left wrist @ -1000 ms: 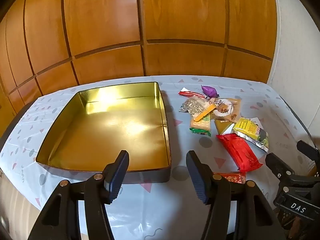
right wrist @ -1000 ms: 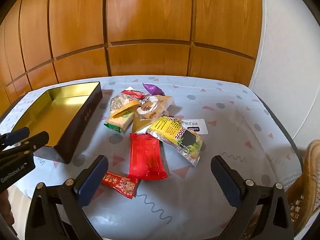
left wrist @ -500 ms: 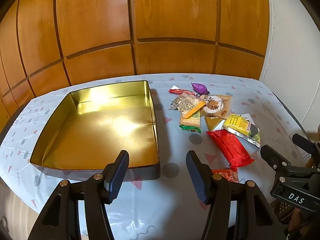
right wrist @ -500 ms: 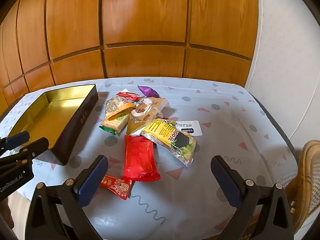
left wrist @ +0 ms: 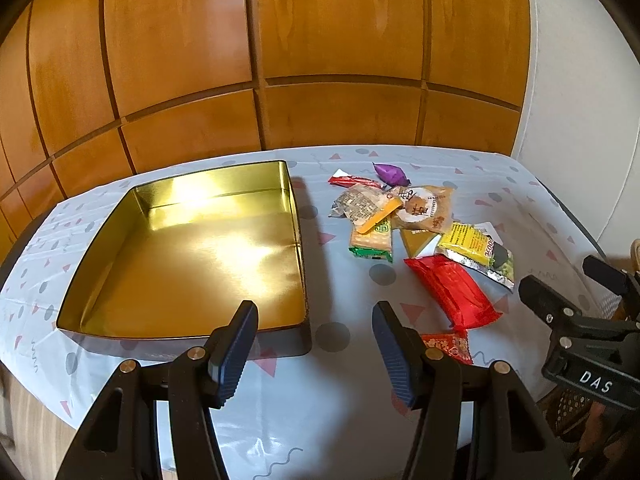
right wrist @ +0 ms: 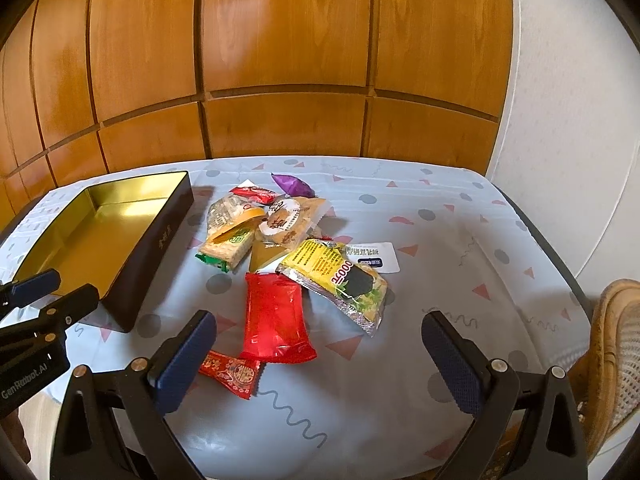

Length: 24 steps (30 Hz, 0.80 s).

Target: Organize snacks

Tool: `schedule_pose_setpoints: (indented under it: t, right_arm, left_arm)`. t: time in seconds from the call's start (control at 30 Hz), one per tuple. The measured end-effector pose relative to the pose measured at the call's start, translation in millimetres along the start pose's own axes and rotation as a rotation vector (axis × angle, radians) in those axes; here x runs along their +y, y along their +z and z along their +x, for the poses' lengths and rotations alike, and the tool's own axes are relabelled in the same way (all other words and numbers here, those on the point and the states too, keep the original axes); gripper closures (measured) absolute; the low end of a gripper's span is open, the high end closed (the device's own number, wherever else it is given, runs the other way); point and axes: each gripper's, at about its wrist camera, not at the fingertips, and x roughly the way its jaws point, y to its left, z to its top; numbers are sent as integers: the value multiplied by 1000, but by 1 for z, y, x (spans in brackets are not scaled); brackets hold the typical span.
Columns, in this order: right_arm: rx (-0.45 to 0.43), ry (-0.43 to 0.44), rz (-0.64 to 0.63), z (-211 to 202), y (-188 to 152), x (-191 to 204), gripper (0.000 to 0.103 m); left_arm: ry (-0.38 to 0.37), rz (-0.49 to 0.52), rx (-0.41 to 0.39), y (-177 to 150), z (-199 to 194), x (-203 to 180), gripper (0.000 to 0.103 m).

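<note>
1. We are holding two grippers over a table (right wrist: 440, 216) covered with a pale blue cloth printed with triangles, dots and squiggles; wooden panelling is rising behind it.
2. Our left gripper (left wrist: 314, 344) is hovering above the near edge of the table with its jaws apart and nothing between them.
3. Our right gripper (right wrist: 320, 360) is hanging to the right of it, jaws spread wider, also gripping nothing.
4. An open tin box (left wrist: 192, 248) with a shiny gold inside and dark outer walls is sitting on the left part of the table, holding nothing.
5. The snacks are lying in a loose pile just to the right of the box, all on the cloth.
6. At the far end of the pile, a purple candy (right wrist: 292, 185) is resting beside a small red wrapper (right wrist: 254, 193).
7. Nearer, a clear packet (right wrist: 228, 210), a green-edged cracker pack (right wrist: 228, 246) and a round pastry (right wrist: 286, 224) are overlapping one another.
8. A yellow sachet (right wrist: 340, 280) is lying tilted over a white card (right wrist: 376, 258), with a gold triangular packet (right wrist: 266, 258) touching its left end.
9. A bright red packet (right wrist: 276, 316) is lying nearest the middle, partly between the right gripper's fingertips as that camera sees it.
10. A small red patterned candy (right wrist: 232, 372) is sitting just beside the right gripper's left finger (right wrist: 184, 360).
11. At the far right, a wicker chair (right wrist: 616, 344) is showing beyond the table's edge.
</note>
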Motion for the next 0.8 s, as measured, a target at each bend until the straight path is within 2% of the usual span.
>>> schedule_pose_setpoints:
  t: [0.8]
  right_arm:
    - [7,-13,28,1,-2,-10,0]
  left_arm:
    - [-31,48,9,-4,1,-13,43]
